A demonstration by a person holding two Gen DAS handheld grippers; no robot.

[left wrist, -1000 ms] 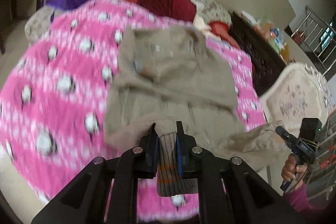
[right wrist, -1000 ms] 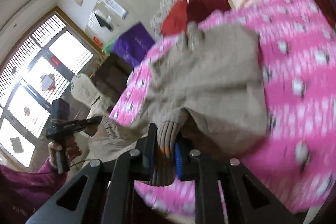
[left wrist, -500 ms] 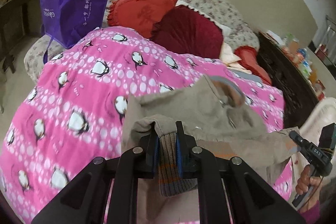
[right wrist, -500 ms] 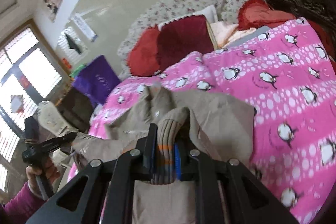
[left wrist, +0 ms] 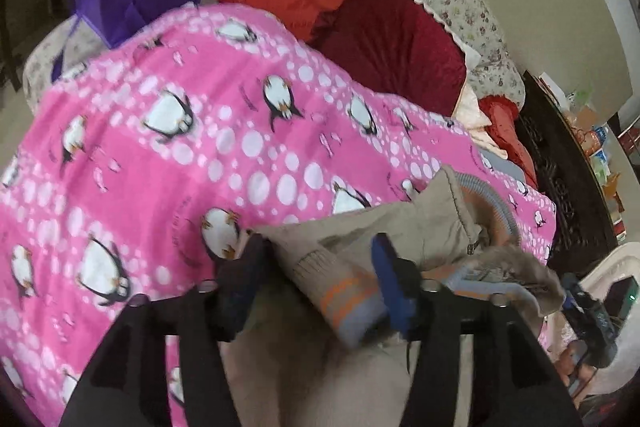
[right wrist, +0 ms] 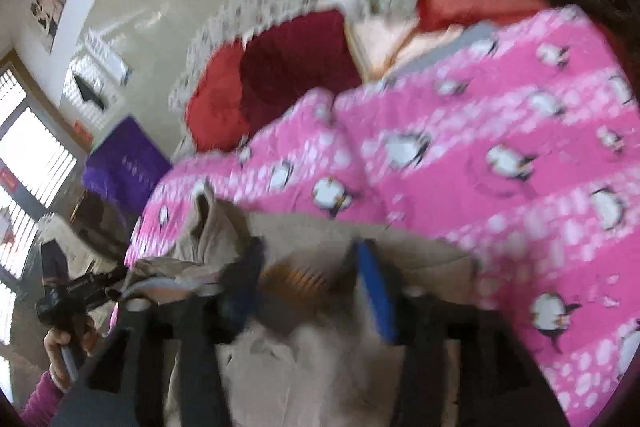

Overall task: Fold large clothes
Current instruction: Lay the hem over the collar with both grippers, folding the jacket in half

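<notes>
Left gripper (left wrist: 316, 267) and right gripper (right wrist: 308, 267): jaws just opened, ribbed cuffs (left wrist: 340, 291) loose between. Risk: cuffs snag on pads, dragging folded jacket (left wrist: 400, 227) toward bed (left wrist: 120, 155) near edge.

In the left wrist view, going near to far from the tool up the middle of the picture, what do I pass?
Left tool with the ribbed cuff between its open fingers → beige jacket → pink penguin blanket → dark red cushion → floral headboard.

Motion blur smears the jacket cuff (right wrist: 296, 277) beyond telling.
</notes>
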